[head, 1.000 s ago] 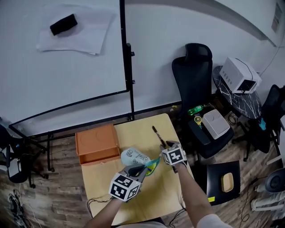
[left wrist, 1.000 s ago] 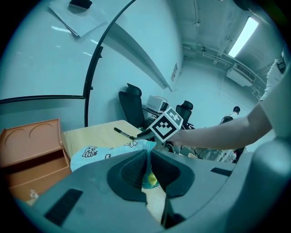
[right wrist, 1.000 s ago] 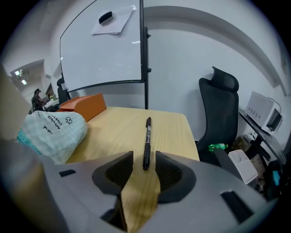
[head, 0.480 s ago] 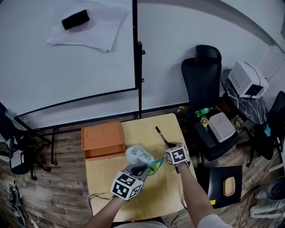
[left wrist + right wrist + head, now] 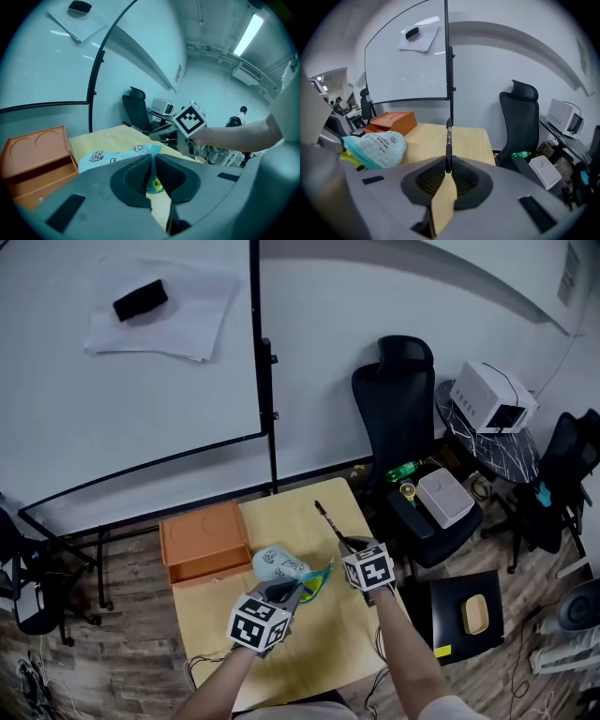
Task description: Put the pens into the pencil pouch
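A light blue pencil pouch (image 5: pixel 281 566) with cartoon print and a yellow lining lies near the middle of the small wooden table (image 5: pixel 281 652). My left gripper (image 5: pixel 284 592) is shut on the pouch's (image 5: pixel 119 154) teal edge, holding it up. My right gripper (image 5: pixel 349 547) is shut on a black pen (image 5: pixel 328 521) that sticks out forward, away from me, over the table. In the right gripper view the pen (image 5: pixel 448 140) runs straight ahead from the jaws, with the pouch (image 5: pixel 375 147) at the left.
An orange box (image 5: pixel 202 542) stands at the table's back left. A whiteboard (image 5: pixel 131 362) on a stand is behind the table. A black office chair (image 5: pixel 398 409) and a stool with a white box (image 5: pixel 442 498) are to the right.
The head camera has swung left and back, so the scene shifted in frame. Both grippers keep their holds; the pen and the pouch stay in about the same places on the table.
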The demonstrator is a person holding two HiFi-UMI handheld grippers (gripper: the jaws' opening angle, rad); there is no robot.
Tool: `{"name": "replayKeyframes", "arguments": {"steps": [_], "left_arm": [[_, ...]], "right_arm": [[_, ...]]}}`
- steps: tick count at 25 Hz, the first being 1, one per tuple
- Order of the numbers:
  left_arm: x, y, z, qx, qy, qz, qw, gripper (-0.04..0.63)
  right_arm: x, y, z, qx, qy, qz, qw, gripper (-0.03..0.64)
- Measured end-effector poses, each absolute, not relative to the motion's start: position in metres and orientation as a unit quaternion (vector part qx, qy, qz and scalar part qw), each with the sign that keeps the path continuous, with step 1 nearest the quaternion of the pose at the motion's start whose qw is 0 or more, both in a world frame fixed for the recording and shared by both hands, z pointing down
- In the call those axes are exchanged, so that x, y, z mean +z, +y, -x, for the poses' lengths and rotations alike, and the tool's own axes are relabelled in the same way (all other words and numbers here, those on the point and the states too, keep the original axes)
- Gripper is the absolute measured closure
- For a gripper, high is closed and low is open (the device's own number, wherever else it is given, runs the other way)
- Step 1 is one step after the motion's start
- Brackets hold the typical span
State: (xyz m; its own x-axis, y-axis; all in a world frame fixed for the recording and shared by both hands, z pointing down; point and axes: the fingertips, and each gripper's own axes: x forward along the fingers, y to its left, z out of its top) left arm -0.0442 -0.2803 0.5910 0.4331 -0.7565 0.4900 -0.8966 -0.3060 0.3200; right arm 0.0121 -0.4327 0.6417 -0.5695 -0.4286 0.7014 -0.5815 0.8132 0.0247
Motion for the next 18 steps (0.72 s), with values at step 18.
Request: {"name": "replayKeyframes", "arguments": {"steps": [18], "left_arm": [[0.588, -0.271, 0.042, 0.149, -0.476, -0.83, 0.25, 0.561]], "right_arm": [[0.584, -0.262, -0.086, 0.107, -0.881, -0.291, 0.357, 0.574]]}}
